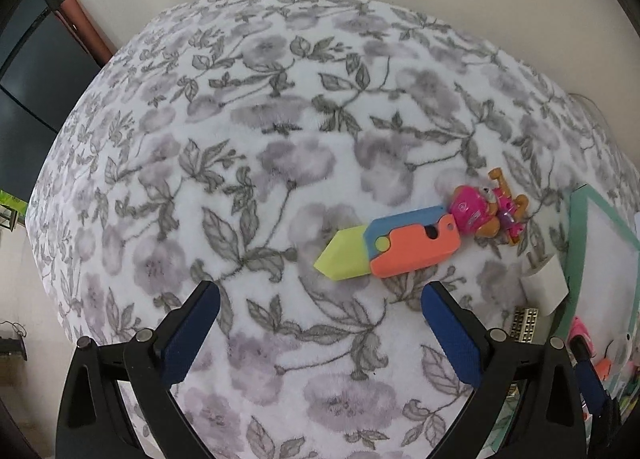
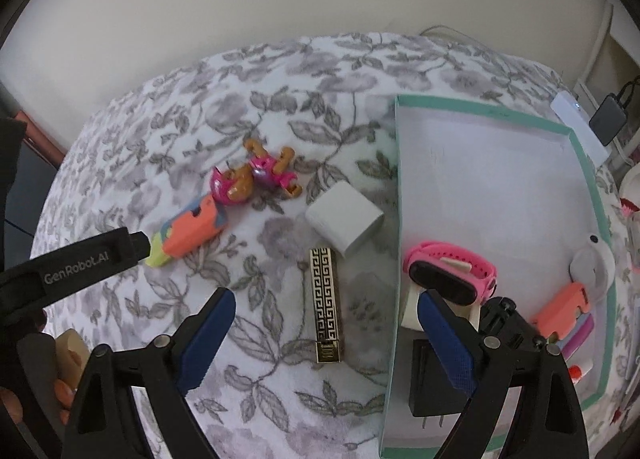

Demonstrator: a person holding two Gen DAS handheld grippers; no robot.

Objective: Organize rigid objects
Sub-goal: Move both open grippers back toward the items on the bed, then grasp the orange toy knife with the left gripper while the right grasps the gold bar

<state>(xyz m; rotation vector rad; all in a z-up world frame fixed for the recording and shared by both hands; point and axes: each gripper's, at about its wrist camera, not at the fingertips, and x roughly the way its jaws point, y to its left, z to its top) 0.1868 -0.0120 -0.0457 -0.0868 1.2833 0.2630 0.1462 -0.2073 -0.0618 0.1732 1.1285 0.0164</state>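
The floral blanket (image 2: 280,71) is noted as the work surface. A teal-rimmed box lid (image 2: 592,195) lies on it and is taken as the landmark. Inside the lid are seen a pink watch (image 2: 452,271), a coral toy (image 2: 560,315) and a black adapter (image 2: 432,383).

Left of the lid, still on the blanket: a white charger block (image 2: 345,219) just beside the lid's left wall; a gold-and-black patterned case (image 2: 326,303) below it, its long axis running roughly parallel to that wall; further left a tricolour toy knife (image 1: 392,245), its yellow tip pointing away from the lid; a pink pup figure (image 1: 486,211) touching the knife's handle end.

The right gripper (image 2: 326,335) is recorded with jaws spread wide and empty; the patterned case lies between and just ahead of its fingertips, its length running along the pointing line, so a grasp across its narrow width is judged feasible. The left gripper (image 1: 320,311) is likewise released and empty, with the knife ahead and slightly toward the lid, lying crosswise. The right hand is judged nearer the case, the left nearer the knife.
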